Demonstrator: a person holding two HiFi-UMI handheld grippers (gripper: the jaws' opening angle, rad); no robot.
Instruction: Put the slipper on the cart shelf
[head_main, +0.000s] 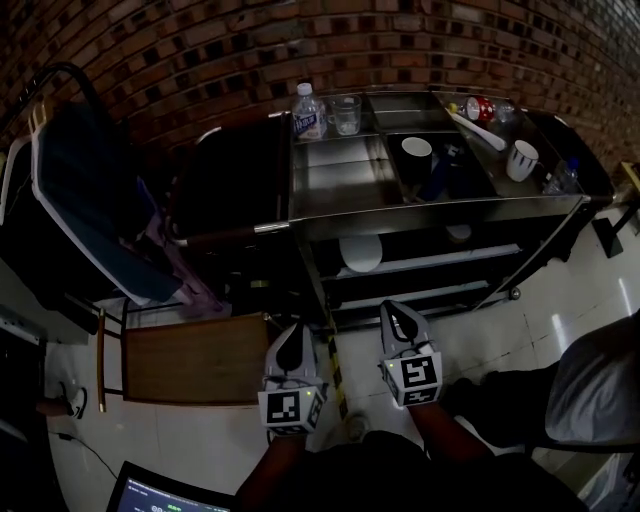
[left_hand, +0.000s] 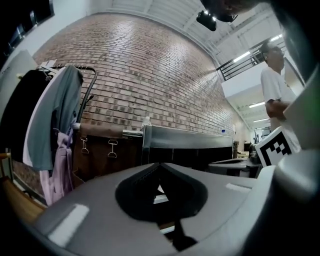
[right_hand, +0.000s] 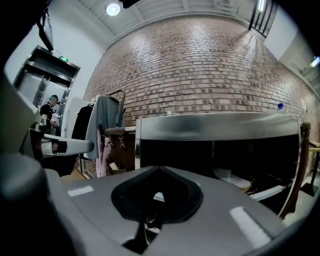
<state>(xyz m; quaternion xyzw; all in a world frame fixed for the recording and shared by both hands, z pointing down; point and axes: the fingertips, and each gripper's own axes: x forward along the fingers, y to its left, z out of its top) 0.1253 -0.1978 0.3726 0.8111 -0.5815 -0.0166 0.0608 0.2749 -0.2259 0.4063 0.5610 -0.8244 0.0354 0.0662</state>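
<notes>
The left hand-held gripper and right hand-held gripper are both clenched, empty. A white rounded item, probably the slipper, lies on the middle shelf of the steel service cart, straight ahead. The right gripper is marginally nearer. Its long axis cannot be determined.

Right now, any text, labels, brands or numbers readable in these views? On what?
No text reads clearly.
Blue label on the water bottle on the cart: too blurred to read.
Red label on the container at the cart's back right: too small.
Green sign above the lift doors: too small.
</notes>
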